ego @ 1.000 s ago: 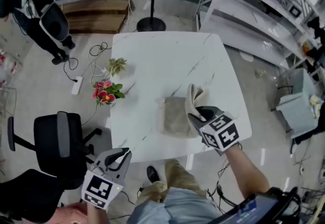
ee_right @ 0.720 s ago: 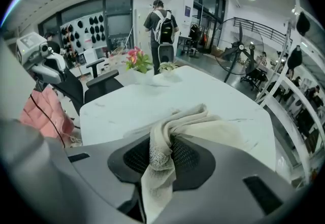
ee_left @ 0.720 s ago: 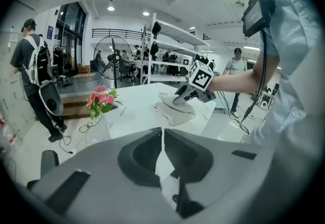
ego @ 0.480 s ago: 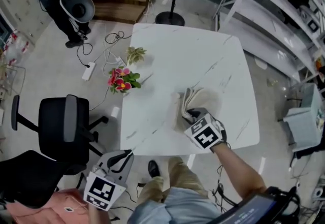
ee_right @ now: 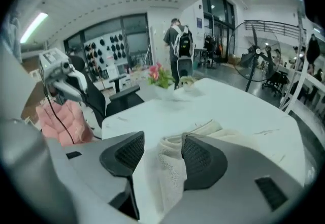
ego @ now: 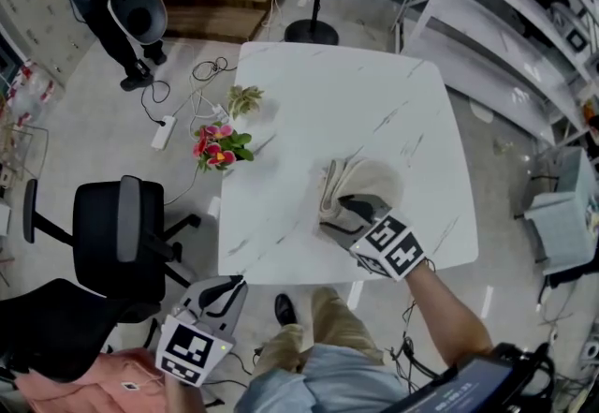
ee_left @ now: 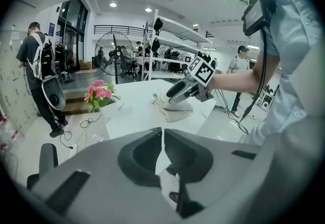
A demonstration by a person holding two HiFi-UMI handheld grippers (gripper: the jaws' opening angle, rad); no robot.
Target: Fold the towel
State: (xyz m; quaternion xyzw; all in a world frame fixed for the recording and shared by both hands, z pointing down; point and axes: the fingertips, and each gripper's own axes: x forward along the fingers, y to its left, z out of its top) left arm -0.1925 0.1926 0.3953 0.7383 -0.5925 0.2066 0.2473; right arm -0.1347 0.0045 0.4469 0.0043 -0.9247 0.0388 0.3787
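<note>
Right tongs [ee_right: 161, 156] just opened, towel [ego: 372, 181] edge loose between them, dropping the fold onto the worktop [ego: 318, 93]. Left tongs [ee_left: 163, 139] clenched empty, parked clear, probably unneeded.

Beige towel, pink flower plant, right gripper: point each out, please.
Beige towel [ego: 376, 179]: head view, its bunched top fold.
Pink flower plant [ego: 217, 145]: head view, the blossoms.
Right gripper [ee_right: 162, 140]: right gripper view, gap between jaws that have just opened, towel edge between them.

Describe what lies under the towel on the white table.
The towel lies bunched in folds directly on the white, marble-patterned table, and only bare tabletop shows around its edges. Whatever sits beneath the cloth's layers is covered and cannot be seen.
</note>
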